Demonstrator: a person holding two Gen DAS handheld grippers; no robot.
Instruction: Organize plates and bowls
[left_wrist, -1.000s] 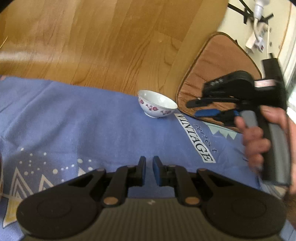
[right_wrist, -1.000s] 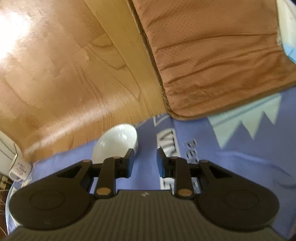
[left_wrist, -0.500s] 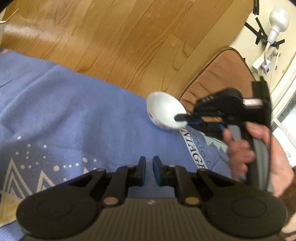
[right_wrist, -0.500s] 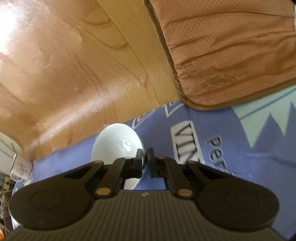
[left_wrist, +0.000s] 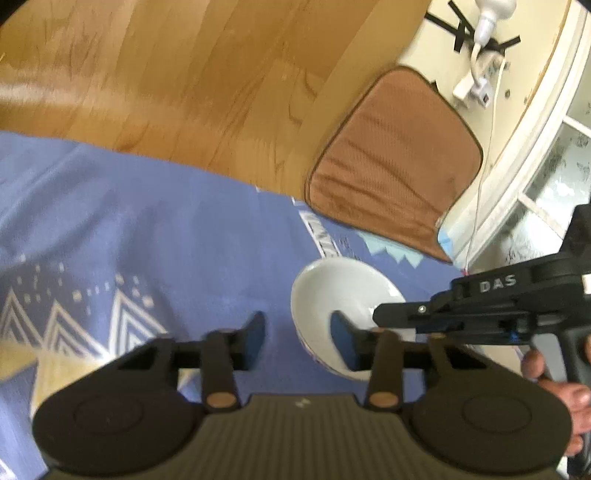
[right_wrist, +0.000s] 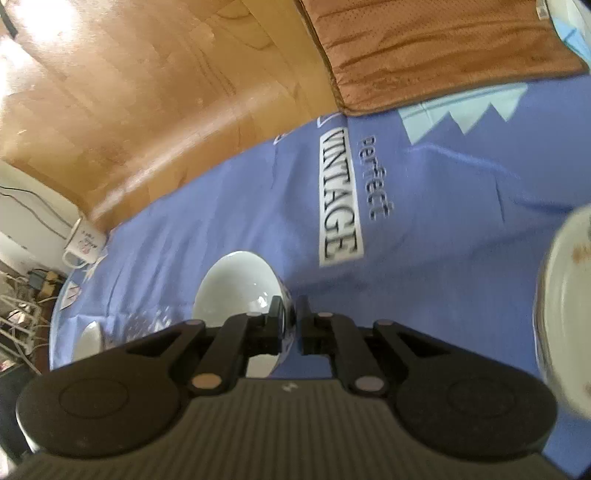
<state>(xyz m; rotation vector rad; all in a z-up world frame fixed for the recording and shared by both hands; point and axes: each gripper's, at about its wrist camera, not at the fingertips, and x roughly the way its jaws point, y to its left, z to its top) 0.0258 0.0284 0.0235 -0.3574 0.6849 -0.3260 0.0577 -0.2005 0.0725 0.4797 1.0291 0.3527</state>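
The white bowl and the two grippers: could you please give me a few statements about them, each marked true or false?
1. The right gripper is shut on the rim of the white bowl. True.
2. The left gripper is shut. False: it is open.
3. The bowl holds food. False: its inside shows bare white.
4. A brown cushion overlaps the blue cloth. True.
5. The mug sits inside the bowl. False: it stands apart, near the cloth's edge.
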